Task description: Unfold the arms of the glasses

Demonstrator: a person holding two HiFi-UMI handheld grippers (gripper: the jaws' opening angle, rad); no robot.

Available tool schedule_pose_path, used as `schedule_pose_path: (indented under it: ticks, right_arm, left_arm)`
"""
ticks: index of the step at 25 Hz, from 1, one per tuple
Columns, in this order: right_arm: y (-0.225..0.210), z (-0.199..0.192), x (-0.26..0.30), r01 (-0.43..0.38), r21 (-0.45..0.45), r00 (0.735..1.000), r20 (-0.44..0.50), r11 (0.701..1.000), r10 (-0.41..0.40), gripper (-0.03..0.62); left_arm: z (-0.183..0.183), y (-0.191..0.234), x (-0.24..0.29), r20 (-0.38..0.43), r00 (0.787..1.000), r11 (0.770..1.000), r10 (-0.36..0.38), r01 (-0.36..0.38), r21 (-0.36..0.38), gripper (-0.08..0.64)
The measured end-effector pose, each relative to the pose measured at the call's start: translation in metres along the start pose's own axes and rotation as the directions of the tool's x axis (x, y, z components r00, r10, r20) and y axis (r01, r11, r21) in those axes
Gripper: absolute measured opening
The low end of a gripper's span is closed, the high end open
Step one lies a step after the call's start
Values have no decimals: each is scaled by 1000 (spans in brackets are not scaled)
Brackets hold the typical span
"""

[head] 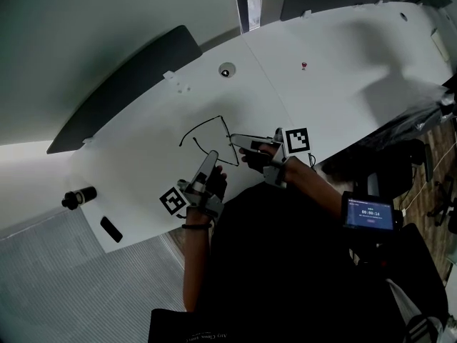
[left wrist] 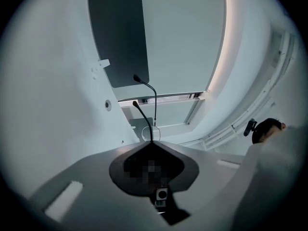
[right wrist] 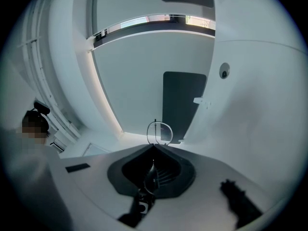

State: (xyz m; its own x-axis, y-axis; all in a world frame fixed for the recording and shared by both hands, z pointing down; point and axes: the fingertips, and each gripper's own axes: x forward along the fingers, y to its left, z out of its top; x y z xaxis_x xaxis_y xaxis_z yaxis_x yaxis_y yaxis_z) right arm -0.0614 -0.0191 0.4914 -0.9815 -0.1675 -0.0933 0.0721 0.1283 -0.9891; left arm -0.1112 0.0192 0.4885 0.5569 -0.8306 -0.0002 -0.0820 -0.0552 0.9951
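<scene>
Your left gripper has its jaws pressed together at the tips. They pinch the glasses by one thin black arm, which rises from right between them and curves up and to the left. The other arm stands upright just behind it and bends left at its top (a wire lens rim shows low between the two). The white surface fills the left side, with a small round hole in it. A dark panel lies beyond.

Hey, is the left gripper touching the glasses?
Touching. The left gripper view shows the left gripper shut on a thin arm of the glasses.
</scene>
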Motion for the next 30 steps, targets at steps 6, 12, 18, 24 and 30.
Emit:
schedule_pose_path:
  ticks: [6, 12, 18, 24, 30]
  right_arm:
    - [0, 5, -3, 0, -10, 1000, 23, 1000, 1, 8]
    - [-4, 10, -7, 13, 9, 998, 57, 1000, -14, 8]
    - [-8, 17, -11, 21, 19, 995, 93, 1000, -22, 9]
    - [-11, 17, -13, 30, 32, 994, 104, 999, -33, 8]
    - [-6, 13, -10, 3, 32, 997, 79, 999, -5, 8]
  left_arm:
    - [1, 1, -2, 8, 1000, 1000, 5, -5, -8, 11]
    - [1, 0, 0, 15, 1000, 1000, 3, -3, -10, 11]
    - [2, 2, -1, 19, 1000, 1000, 9, -9, -15, 11]
    - [3, -3, -1, 41, 999, 1000, -7, 8, -14, 11]
    - [21, -6, -15, 126, 992, 999, -16, 10, 50, 153]
